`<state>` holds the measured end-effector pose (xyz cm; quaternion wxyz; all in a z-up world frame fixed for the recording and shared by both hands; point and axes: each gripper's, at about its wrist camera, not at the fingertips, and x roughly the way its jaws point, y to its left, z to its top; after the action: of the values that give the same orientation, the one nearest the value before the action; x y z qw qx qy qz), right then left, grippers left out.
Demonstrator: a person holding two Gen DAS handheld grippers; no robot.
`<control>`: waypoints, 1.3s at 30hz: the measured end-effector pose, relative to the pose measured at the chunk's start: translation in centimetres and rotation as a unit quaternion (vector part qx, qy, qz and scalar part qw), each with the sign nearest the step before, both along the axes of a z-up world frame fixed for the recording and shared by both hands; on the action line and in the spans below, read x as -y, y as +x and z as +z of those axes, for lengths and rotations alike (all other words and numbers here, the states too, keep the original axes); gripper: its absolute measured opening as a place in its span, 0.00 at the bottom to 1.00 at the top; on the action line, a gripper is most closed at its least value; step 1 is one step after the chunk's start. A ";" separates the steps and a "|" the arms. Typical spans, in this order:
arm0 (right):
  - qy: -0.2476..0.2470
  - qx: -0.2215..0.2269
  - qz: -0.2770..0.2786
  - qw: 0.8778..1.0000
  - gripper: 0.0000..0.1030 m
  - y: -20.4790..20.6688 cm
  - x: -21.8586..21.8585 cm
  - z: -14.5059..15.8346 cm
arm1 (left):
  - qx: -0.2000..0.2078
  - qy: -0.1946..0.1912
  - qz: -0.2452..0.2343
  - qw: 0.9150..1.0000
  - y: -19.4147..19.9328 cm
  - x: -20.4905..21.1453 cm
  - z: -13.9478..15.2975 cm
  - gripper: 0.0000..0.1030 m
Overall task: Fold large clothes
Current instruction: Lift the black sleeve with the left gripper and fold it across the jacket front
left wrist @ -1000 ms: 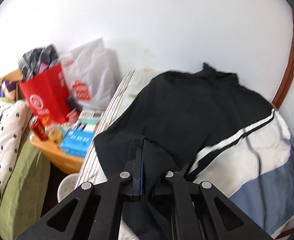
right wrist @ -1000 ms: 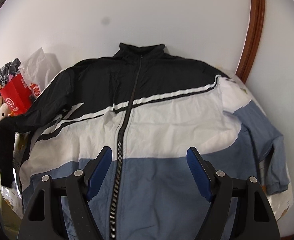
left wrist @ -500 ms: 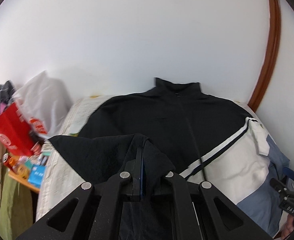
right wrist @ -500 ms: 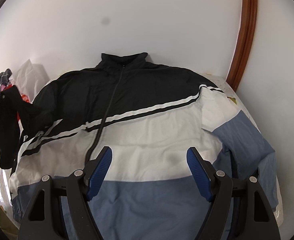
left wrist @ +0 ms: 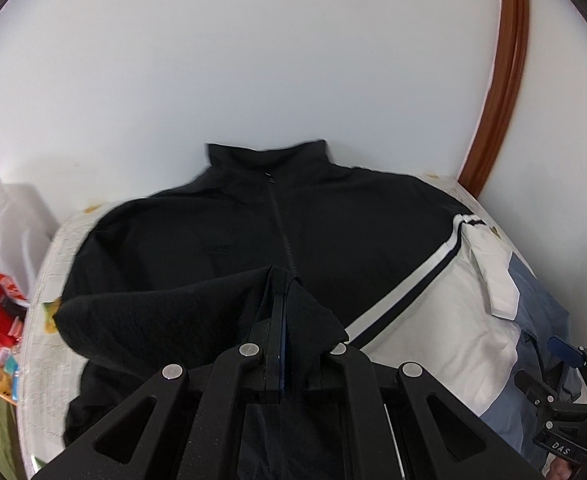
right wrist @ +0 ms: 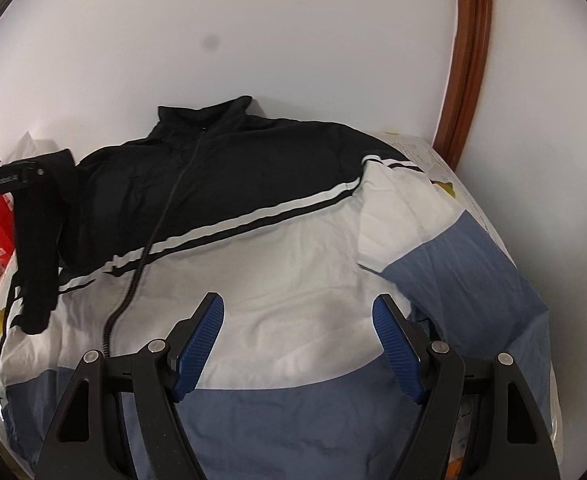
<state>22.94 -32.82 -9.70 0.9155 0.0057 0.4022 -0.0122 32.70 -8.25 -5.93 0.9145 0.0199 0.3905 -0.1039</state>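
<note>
Pinching the black sleeve (left wrist: 165,312), left gripper (left wrist: 281,300) jaws hold it over the jacket (left wrist: 373,240).

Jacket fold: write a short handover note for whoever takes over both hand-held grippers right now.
Left hand-held gripper: shut on the black sleeve, holding it lifted over the jacket's left side.
Right hand-held gripper: open, holding nothing, hovering above the jacket's lower front.
Jacket: front up on the bed, zipped, collar toward the wall.
Done: sleeve gripped, not yet laid down.
Left: lay this sleeve across the chest, fold in the blue-and-white sleeve, which lies flat, then fold the body.
</note>
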 end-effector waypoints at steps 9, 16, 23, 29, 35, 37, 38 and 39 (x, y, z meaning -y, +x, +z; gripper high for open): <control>0.009 -0.004 -0.003 1.000 0.72 0.8 1.6 -1.4 | -0.030 0.018 -0.028 0.999 2.0 4.1 -2.7 0.05; 0.012 -0.008 0.002 1.000 0.70 0.8 1.5 -1.5 | -0.031 0.025 -0.045 0.998 1.3 5.2 -2.9 0.06; 0.010 0.000 0.019 1.000 0.70 0.1 0.0 -0.4 | -0.039 -0.006 -0.037 0.999 0.1 3.5 -1.4 0.11; 0.009 0.013 0.037 0.999 0.70 -0.6 -2.5 1.2 | -0.040 -0.033 -0.027 0.998 -1.5 1.2 0.1 0.32; 0.008 0.020 0.053 0.998 0.70 -1.3 -4.8 2.3 | -0.030 -0.038 -0.014 0.999 -2.8 -0.4 0.8 0.61; 0.004 0.021 0.056 0.998 0.70 -1.6 -5.3 2.5 | -0.031 -0.039 -0.007 0.999 -3.1 -0.7 0.8 0.64; 0.000 0.022 0.058 0.998 0.70 -1.8 -5.5 2.6 | -0.033 -0.036 -0.005 0.999 -3.2 -0.6 0.7 0.66; -0.002 0.022 0.060 0.998 0.70 -1.9 -5.6 2.6 | -0.034 -0.032 -0.004 0.999 -3.2 -0.6 0.6 0.67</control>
<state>21.05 -27.18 -7.07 0.9233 -0.0197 0.3812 0.0421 29.45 -7.70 -5.33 0.9005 -0.0113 0.4176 -0.1208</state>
